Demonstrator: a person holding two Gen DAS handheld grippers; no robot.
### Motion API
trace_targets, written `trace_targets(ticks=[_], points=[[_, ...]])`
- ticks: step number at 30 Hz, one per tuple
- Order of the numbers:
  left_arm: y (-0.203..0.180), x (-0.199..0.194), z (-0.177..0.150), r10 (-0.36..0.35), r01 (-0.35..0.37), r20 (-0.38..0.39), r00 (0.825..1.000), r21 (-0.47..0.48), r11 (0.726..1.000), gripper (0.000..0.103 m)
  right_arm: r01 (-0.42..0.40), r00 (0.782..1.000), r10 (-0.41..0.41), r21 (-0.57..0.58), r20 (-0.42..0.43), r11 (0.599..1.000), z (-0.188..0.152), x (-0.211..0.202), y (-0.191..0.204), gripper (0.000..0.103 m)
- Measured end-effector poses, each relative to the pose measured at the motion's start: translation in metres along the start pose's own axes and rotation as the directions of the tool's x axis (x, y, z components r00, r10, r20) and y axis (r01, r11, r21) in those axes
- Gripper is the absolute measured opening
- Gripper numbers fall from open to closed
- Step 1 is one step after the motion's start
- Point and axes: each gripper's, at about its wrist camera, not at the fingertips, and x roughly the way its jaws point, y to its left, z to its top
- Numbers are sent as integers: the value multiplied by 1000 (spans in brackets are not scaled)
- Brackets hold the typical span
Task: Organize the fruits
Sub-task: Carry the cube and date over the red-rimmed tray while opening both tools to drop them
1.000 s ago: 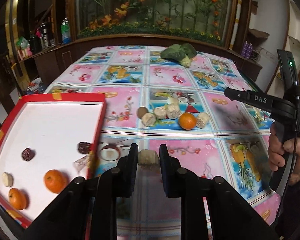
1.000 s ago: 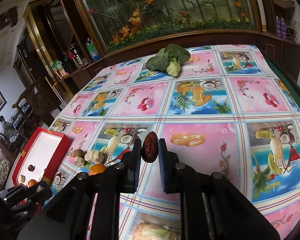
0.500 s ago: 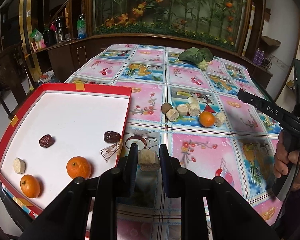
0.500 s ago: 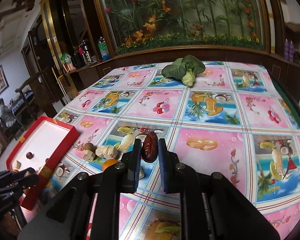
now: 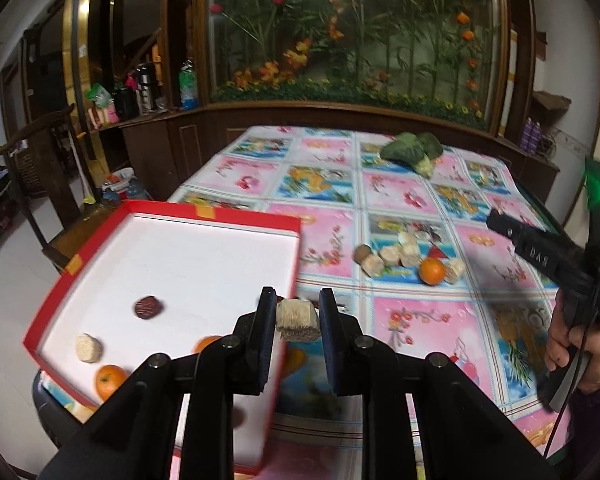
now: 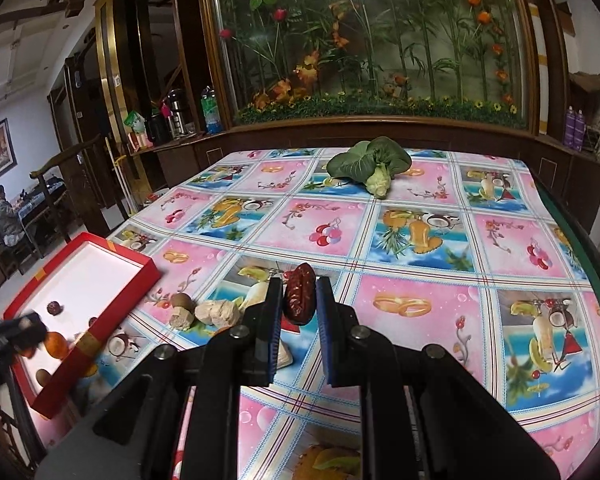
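Observation:
My left gripper (image 5: 296,312) is shut on a beige sugarcane chunk (image 5: 297,319), held above the right rim of the red box (image 5: 216,216). The box's white floor holds a dark red date (image 5: 148,306), a beige chunk (image 5: 88,347) and two oranges (image 5: 110,380). My right gripper (image 6: 298,298) is shut on a red date (image 6: 299,298), held above the tablecloth. On the table lie several beige chunks (image 5: 396,256), a brown fruit (image 5: 362,253) and an orange (image 5: 432,271). The red box also shows in the right wrist view (image 6: 112,250).
A leafy green vegetable (image 6: 374,166) lies at the table's far end. The right hand-held gripper (image 5: 548,260) shows at the right of the left wrist view. A wooden cabinet with a flower display stands behind the table. Chairs and shelves stand at the left.
My left gripper has moved left with the chunk, from over the tablecloth to over the box's right rim. My right gripper has kept its hold on the date and shifted slightly.

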Motion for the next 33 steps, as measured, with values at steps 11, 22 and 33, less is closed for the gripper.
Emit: trace_targets(ticks=[11,22,33], points=[[41,-11,-2,30,-27,37,999,-69,997,20,13,1000,-13,-18,9,1000,-4,1,30,18],[87,-7,-5,112,-107,32,993,-132,986,20,-246,969,246,9,-29,969,-4,19,139,19],[121,17,-7,204,-205,-25,979,-165,965,20,-412,895,417,62,-156,909,-4,63,214,19]])
